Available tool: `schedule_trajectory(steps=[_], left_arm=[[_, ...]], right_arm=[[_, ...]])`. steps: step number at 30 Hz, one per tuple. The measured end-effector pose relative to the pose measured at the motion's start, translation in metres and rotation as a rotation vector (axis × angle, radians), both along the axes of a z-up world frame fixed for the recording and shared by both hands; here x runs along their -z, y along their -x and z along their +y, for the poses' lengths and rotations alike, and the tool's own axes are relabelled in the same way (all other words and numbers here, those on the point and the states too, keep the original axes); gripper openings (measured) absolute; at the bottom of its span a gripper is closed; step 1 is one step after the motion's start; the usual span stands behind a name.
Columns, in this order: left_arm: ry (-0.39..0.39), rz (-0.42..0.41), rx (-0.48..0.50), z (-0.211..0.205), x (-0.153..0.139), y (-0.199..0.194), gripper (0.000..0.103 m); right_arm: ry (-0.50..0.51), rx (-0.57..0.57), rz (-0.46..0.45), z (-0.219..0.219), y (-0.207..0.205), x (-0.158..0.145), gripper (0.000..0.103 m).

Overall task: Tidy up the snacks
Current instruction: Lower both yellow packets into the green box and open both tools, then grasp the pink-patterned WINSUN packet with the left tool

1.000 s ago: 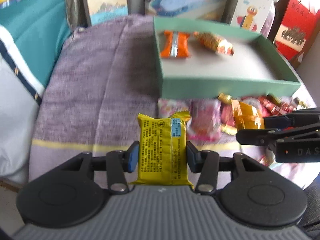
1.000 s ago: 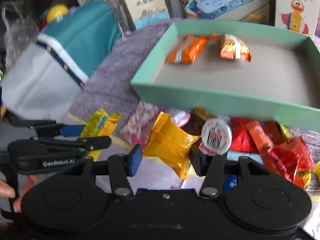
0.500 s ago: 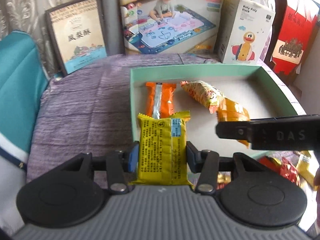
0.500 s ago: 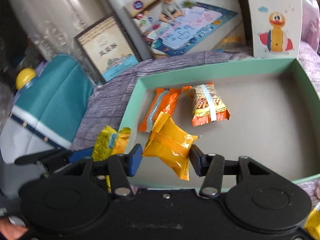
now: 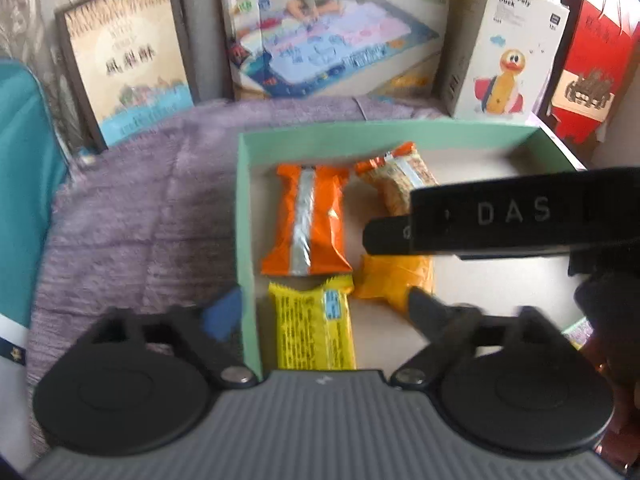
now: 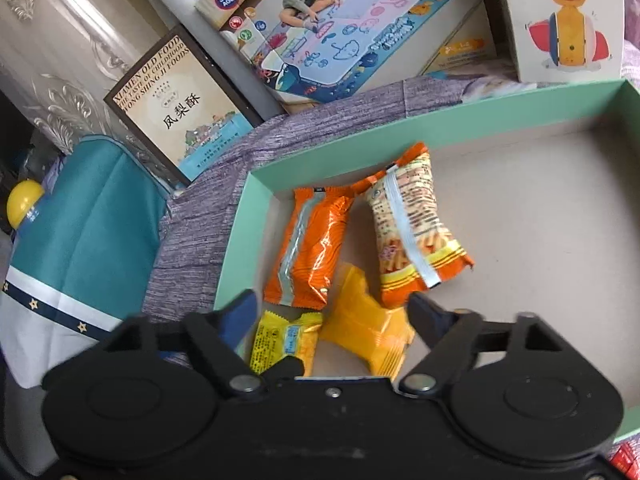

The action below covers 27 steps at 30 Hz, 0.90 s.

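A mint-green box [image 5: 245, 216] on the purple cloth holds an orange pack [image 5: 306, 220] and a striped stick-snack pack [image 6: 412, 236]. My left gripper [image 5: 326, 314] straddles the box's left wall with its jaws opening. The yellow packet [image 5: 312, 328] lies free between them on the box floor. My right gripper [image 6: 336, 318] is also opening over the amber pillow pack [image 6: 368, 332], which rests on the floor beside the yellow packet [image 6: 286, 342], clear of both pads. In the left wrist view a black finger [image 5: 500, 216] of the right gripper crosses above the amber pack [image 5: 396, 280].
Behind the green box [image 6: 232, 248] stand a brown-framed pastry box [image 5: 128, 60], a drawing-mat toy box [image 5: 332, 32], a white duck box [image 5: 508, 56] and a red bag [image 5: 592, 60]. A teal cloth [image 6: 92, 220] lies to the left. The box floor's right half is bare.
Both grippers moved forward over the green box and opened. The yellow packet and the amber pack dropped from the jaws onto the box floor in front of the two earlier packs.
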<state>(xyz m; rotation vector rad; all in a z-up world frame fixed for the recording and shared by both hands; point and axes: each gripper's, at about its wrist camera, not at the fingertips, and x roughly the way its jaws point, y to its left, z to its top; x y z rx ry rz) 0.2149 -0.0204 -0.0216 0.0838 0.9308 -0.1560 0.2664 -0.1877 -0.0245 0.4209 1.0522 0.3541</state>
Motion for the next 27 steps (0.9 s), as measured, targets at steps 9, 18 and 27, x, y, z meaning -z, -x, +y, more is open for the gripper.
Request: schedule_trajectory(steps=[9,18,27], left_arm=[[-0.003,0.003,-0.018,0.001,-0.01,0.01,0.103],[-0.005,0.016,-0.03,0.006,-0.022,0.038,0.103],[-0.02,0.01,-0.05,0.02,-0.029,0.08,0.103]], right_arm=[[0.023,0.003,-0.025,-0.01,0.017,-0.009,0.103],[0.013,0.012,-0.032,-0.021,0.05,-0.023,0.103],[-0.003,0.006,-0.061,-0.03,0.095,-0.041,0.103]])
